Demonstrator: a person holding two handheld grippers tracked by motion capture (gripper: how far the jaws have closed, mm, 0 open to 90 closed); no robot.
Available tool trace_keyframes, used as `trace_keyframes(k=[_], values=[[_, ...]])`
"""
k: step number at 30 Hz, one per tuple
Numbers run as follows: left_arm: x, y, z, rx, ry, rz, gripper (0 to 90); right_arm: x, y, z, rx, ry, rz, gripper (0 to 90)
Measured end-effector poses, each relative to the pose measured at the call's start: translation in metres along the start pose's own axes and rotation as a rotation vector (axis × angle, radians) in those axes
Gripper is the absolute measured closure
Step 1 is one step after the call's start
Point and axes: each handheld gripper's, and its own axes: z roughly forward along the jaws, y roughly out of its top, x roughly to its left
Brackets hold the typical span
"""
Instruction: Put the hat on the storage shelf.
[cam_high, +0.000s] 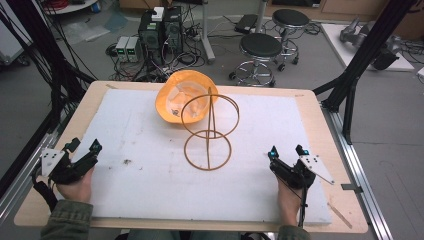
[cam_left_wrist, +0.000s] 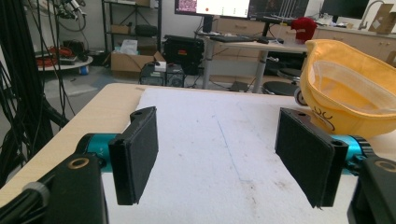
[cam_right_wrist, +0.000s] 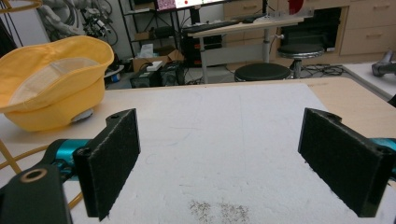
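Both sets of jaws stand apart with nothing between them; the left gripper (cam_high: 82, 152) rests by the white board's (cam_high: 140, 135) near left edge, the right gripper (cam_high: 286, 151) by its near right edge, apparently poised; the yellow hat (cam_high: 175, 102) lies brim-up at the far edge, touching the wire stand (cam_high: 209, 131) at mid-board, likely its perch.

White foam sheet (cam_high: 150, 190) covered a wooden table (cam_high: 327, 130), dark specks (cam_high: 126, 161) on it near the left, two black stools (cam_high: 260, 47) and computer towers (cam_high: 160, 30) with tangled cables stood on the floor beyond.
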Motion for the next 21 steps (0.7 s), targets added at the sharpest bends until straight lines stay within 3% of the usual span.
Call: trace_keyframes(k=[21], values=[[0.0021, -0.0007, 0.0007, 0.004, -0.003, -0.02, 31.7, -0.0011, 0.0004, -0.0006, -0.005, 0.001, -0.001, 11.7]])
